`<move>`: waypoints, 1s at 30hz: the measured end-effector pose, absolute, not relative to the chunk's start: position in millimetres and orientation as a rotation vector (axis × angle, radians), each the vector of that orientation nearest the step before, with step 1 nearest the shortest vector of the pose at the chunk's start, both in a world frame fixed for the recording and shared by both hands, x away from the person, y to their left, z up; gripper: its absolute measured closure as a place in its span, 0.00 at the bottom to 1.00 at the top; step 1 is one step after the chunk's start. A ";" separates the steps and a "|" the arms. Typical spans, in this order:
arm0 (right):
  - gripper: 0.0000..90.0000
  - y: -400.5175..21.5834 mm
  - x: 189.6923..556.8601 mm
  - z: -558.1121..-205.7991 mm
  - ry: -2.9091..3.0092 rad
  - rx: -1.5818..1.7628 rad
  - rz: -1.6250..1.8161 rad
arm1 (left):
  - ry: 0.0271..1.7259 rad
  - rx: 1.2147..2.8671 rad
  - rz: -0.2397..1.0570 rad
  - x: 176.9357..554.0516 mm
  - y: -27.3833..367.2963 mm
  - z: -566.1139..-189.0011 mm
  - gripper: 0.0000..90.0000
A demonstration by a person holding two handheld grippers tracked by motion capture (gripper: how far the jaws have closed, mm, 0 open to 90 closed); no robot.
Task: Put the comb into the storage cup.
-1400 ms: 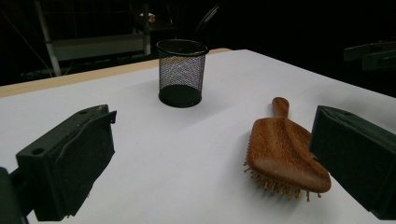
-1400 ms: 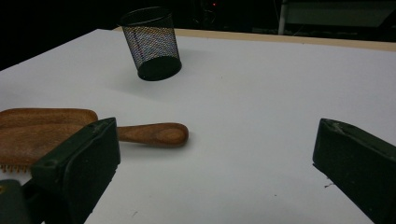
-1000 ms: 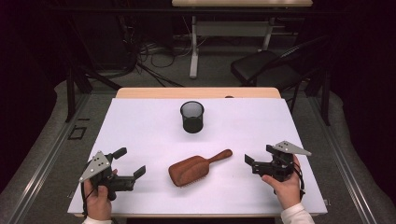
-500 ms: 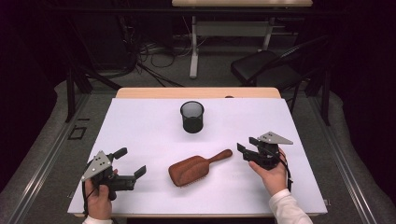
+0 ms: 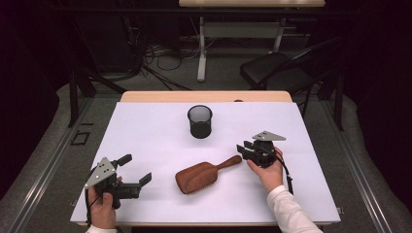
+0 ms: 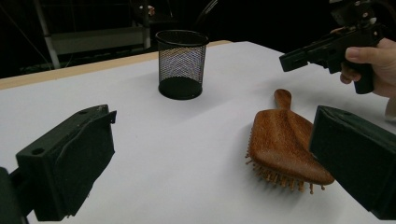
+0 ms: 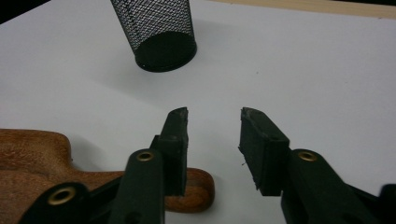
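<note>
Both grippers are held with jaws apart and empty: right gripper (image 5: 245, 148) just beside the wooden hairbrush (image 5: 201, 175) handle tip, left gripper (image 5: 136, 174) well apart from the brush head.

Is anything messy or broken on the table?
Nothing looks broken or spilled. The wooden hairbrush lies bristles down, slanted across the white table, and the black mesh cup stands upright and empty.

Even overhead light falls bright on the white table (image 5: 311, 194), while the room beyond it sinks into near black. Soft, short shadows sit under the mesh cup (image 5: 199, 121) and hairbrush (image 5: 201, 175). Beside the cup, both gripper views look mildly soft and grainy.
</note>
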State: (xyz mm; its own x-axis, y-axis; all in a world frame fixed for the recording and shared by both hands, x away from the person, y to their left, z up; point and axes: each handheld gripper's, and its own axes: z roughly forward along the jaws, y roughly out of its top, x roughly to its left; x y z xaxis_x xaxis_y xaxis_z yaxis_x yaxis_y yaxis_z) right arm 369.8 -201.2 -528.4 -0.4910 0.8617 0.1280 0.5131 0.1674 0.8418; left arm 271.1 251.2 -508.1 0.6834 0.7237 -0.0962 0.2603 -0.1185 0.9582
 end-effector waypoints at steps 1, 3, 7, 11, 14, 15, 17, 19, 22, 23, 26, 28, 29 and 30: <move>0.79 -197.9 372.7 -533.4 2.082 1.320 1.256 | 0.802 1.691 0.478 271.1 251.1 -508.2 0.00; 0.80 -196.7 373.7 -535.4 2.092 1.325 1.256 | 0.802 1.693 0.476 271.1 251.0 -508.5 0.00; 0.95 -187.9 377.2 -543.3 2.126 1.340 1.237 | 0.803 1.700 0.476 271.1 251.3 -508.8 0.00; 1.00 -181.8 380.2 -543.6 2.156 1.320 1.228 | 0.803 1.704 0.478 271.3 251.2 -508.8 0.00; 1.00 -179.3 383.0 -544.3 2.177 1.308 1.201 | 0.802 1.704 0.476 271.6 250.9 -509.0 0.00; 1.00 -176.1 386.7 -545.0 2.200 1.295 1.165 | 0.801 1.705 0.476 271.8 250.9 -509.1 0.00; 1.00 -174.8 388.5 -545.3 2.214 1.295 1.147 | 0.802 1.702 0.475 272.0 250.7 -509.3 0.00; 1.00 -171.1 393.5 -546.3 2.242 1.301 1.101 | 0.802 1.702 0.473 272.1 250.8 -509.4 0.00; 1.00 -168.4 397.0 -546.7 2.277 1.321 1.058 | 0.804 1.702 0.478 272.1 251.7 -509.4 0.00; 1.00 -166.8 398.0 -546.7 2.290 1.326 1.045 | 0.805 1.702 0.477 272.1 252.0 -509.4 0.00; 1.00 -162.1 400.3 -545.6 2.341 1.315 0.971 | 0.808 1.698 0.475 272.2 252.7 -509.7 0.00; 1.00 -159.7 401.0 -545.4 2.362 1.316 0.936 | 0.808 1.698 0.475 272.1 252.8 -509.7 0.00; 1.00 -158.8 401.6 -545.2 2.381 1.331 0.913 | 0.809 1.697 0.476 272.0 252.8 -509.6 0.00; 1.00 -158.8 401.6 -545.2 2.381 1.331 0.913 | 0.809 1.698 0.476 272.0 252.8 -509.5 0.00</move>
State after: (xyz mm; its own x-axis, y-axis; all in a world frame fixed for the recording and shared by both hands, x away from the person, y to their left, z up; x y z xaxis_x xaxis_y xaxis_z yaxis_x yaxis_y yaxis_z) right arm 401.6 -158.8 -545.2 -0.5439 0.8361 0.0717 0.6696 0.3810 0.6376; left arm 272.0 252.8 -509.5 0.6815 0.7254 -0.0964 0.2674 -0.1242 0.9556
